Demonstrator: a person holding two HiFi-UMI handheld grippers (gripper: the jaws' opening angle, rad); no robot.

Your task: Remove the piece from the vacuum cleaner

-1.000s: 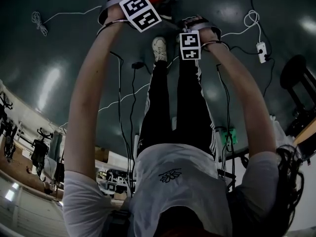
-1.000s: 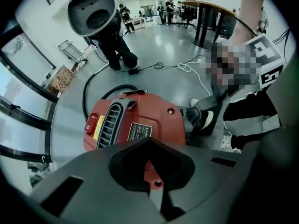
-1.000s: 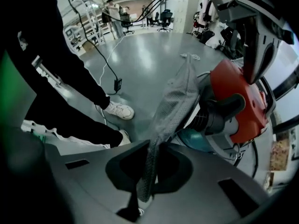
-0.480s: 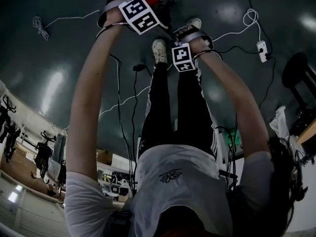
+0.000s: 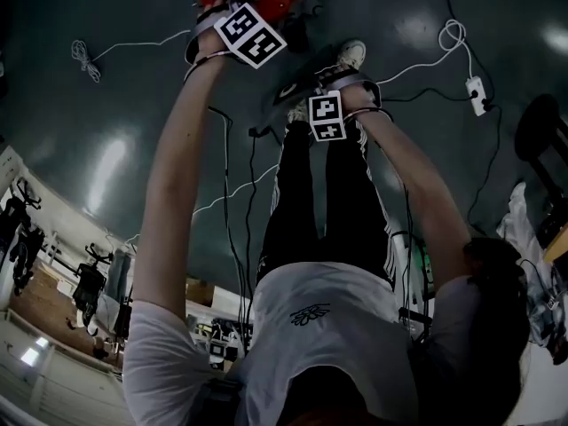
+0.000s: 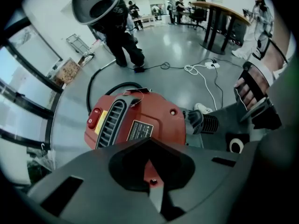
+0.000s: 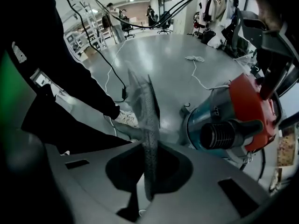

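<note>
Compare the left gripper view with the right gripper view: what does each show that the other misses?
Left only: the vacuum's red switch, vent and label.
Right only: the thin grey piece clamped in the right hand-held gripper, and the vacuum's teal drum.
Both: the vacuum's red top and its black ribbed hose port.

Glossy red plastic vacuum cleaner [image 6: 154, 120], ribbed black hose [image 7: 226, 133], speckled grey piece [image 7: 148, 120]; shiny floor [image 5: 98, 149]
</note>
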